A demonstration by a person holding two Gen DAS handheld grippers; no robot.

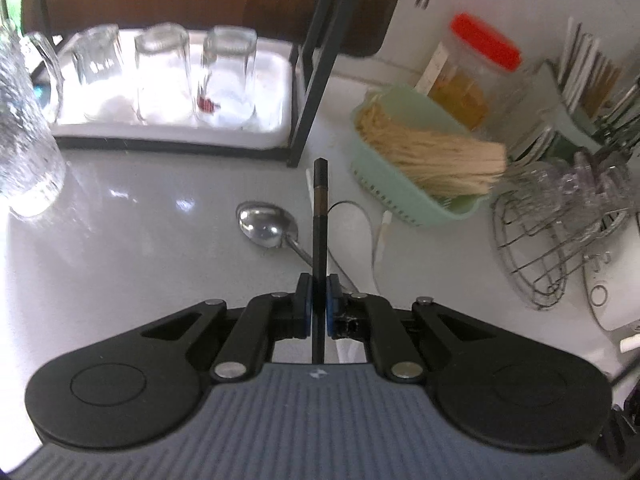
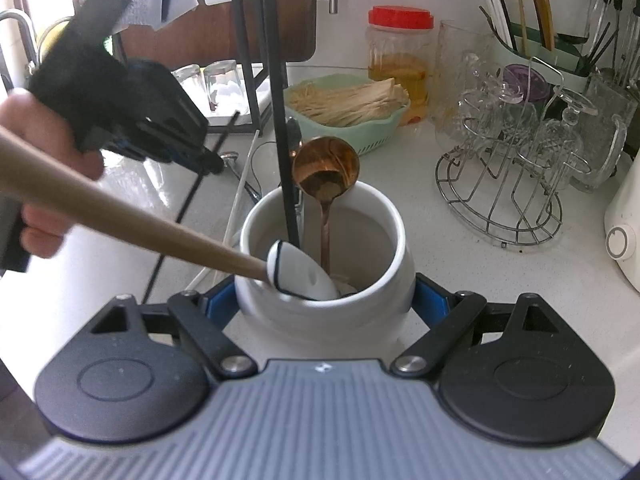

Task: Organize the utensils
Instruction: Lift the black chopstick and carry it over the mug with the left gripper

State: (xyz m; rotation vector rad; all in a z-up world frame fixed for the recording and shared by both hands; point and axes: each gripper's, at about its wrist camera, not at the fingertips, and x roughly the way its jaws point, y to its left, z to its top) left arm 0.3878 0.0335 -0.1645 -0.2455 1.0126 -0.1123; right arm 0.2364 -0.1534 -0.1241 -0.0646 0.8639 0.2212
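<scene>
My left gripper is shut on a thin black chopstick, which points away from me above the grey counter. A silver spoon lies on the counter just left of it, and a white chopstick shows behind it. In the right wrist view a hand holds the left gripper with the black chopstick slanting down. My right gripper is shut on a white ceramic jar. The jar holds a copper spoon, a wooden-handled white utensil and a tall black handle.
A white tray holds upturned glasses under a black rack post. A green basket of wooden sticks, a red-lidded jar and a wire rack with glassware stand at the right. A glass jug is at the left.
</scene>
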